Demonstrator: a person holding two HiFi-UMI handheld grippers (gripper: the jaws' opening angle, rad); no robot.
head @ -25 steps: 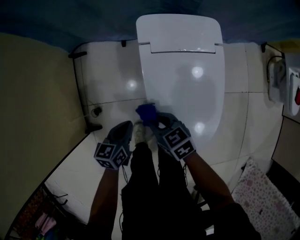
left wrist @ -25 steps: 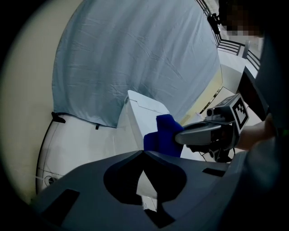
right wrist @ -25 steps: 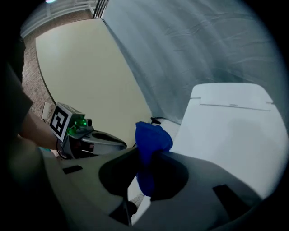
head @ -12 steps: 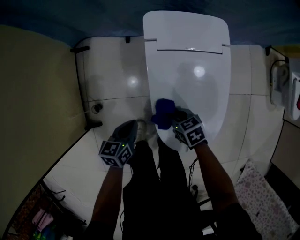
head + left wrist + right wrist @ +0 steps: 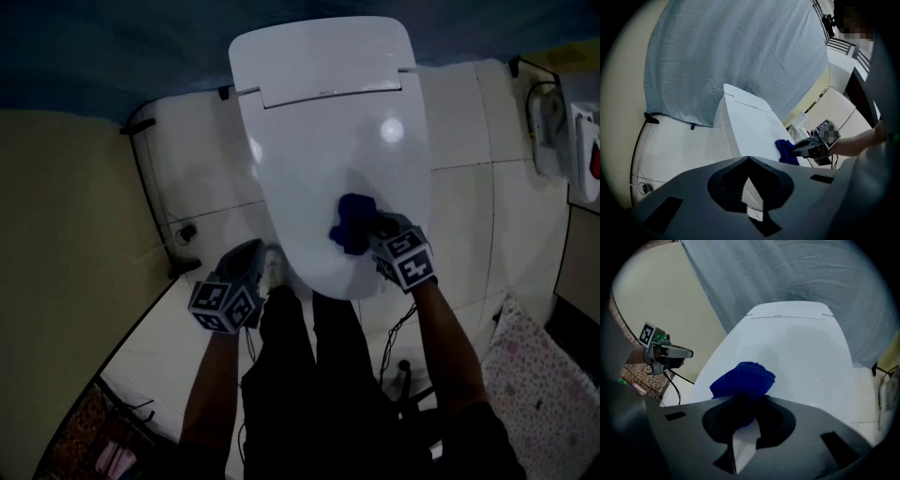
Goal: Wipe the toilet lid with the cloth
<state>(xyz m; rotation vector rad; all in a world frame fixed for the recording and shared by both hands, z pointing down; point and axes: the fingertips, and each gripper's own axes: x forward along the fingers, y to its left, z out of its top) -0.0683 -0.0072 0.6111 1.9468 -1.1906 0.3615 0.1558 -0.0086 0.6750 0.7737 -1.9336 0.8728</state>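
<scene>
Nearest the camera are the person's dark trousers (image 5: pixel 309 375), with a patterned mat (image 5: pixel 544 375) on the floor to their right. The left gripper (image 5: pixel 251 255) hangs beside the left leg, over the white floor tiles (image 5: pixel 211 202) and off to the left of the toilet. Its jaws are closed, tips meeting, with nothing between them. A pale shoe (image 5: pixel 275 267) shows just beside it.

Further forward, the right gripper (image 5: pixel 371 231) reaches over the front part of the lid (image 5: pixel 328 141). Its jaws are clamped on a bunched blue cloth (image 5: pixel 352 223). The cloth sits on the lid, right of its middle line and near the front edge. The lid is down, white and glossy, with bright light spots on it.

Beyond the hinge end, a grey-blue sheet (image 5: pixel 797 273) hangs as a backdrop.
</scene>
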